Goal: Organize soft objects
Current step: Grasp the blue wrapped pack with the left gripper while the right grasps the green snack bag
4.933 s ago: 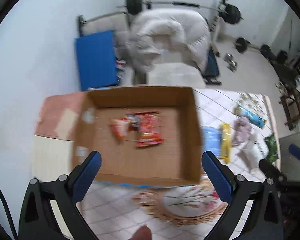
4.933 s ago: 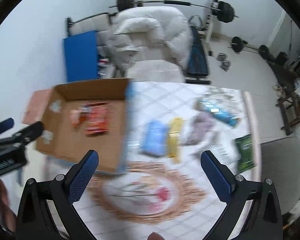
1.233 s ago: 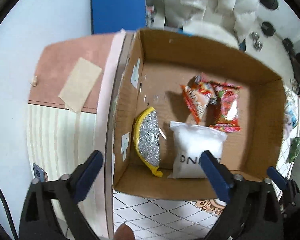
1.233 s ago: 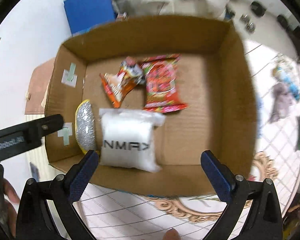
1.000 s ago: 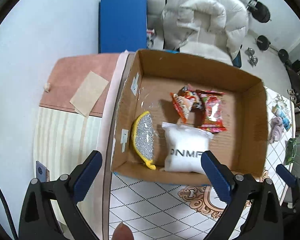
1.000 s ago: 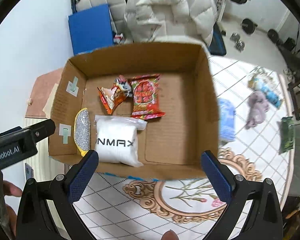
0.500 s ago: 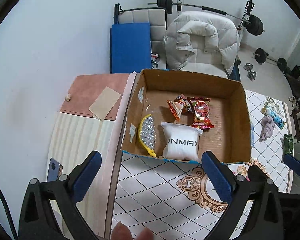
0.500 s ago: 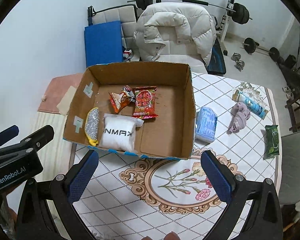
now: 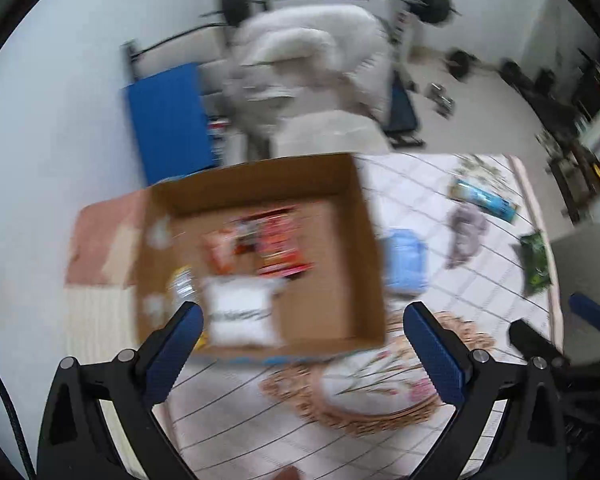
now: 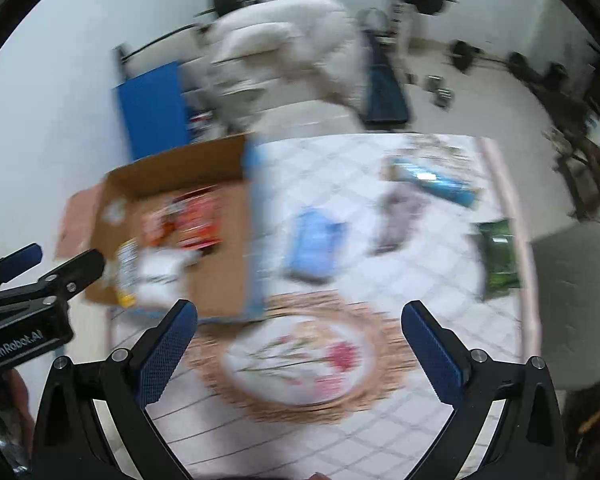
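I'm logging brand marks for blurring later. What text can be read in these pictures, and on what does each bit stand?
"GenRobot.AI": on the body of the left gripper, seen from the right wrist.
Dark lettering on the white packet in the cardboard box: too blurred to read.
Print on the red snack packets, blue pack and green packet: blurred, unreadable.

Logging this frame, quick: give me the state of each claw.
Left claw: open, holding nothing.
Right claw: open, holding nothing.
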`<state>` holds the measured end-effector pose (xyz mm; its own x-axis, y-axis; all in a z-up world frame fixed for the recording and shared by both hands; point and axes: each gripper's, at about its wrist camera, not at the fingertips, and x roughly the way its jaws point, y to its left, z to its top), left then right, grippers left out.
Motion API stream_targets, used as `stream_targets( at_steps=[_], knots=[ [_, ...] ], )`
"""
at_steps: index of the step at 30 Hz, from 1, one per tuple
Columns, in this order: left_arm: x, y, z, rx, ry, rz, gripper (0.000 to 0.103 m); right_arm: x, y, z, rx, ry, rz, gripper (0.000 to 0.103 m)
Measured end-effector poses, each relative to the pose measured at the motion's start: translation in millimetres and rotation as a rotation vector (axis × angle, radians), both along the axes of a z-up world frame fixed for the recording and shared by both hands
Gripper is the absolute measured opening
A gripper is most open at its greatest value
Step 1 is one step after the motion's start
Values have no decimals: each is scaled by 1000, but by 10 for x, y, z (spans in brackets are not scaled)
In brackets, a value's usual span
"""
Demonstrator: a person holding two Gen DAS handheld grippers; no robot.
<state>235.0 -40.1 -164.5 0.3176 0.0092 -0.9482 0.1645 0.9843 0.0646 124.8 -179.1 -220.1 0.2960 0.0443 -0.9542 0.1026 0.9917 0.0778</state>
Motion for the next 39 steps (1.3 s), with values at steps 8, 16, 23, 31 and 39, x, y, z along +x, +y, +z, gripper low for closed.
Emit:
stream_targets(
  at_steps=[8, 16, 23, 31, 39],
  knots=[
    [965, -1667, -1214, 163, 368, -282, 103, 359, -1817, -471, -90, 140, -183, 103],
    [1262, -2152, -2320, 312, 613, -291, 103, 585, -2753, -1225, -40, 277, -247, 103],
    [1254, -2060, -2762, 409, 687, -256, 103, 743, -2987, -1833, 3, 376, -217, 103],
    [1091, -1964, -2845, 258, 727, -186, 90, 896, -3112, -2430, 30, 487, -207, 103],
    [857, -1856, -2880, 128, 728, -110, 86, 845, -3140, -2593, 55, 508, -212, 103]
  ],
)
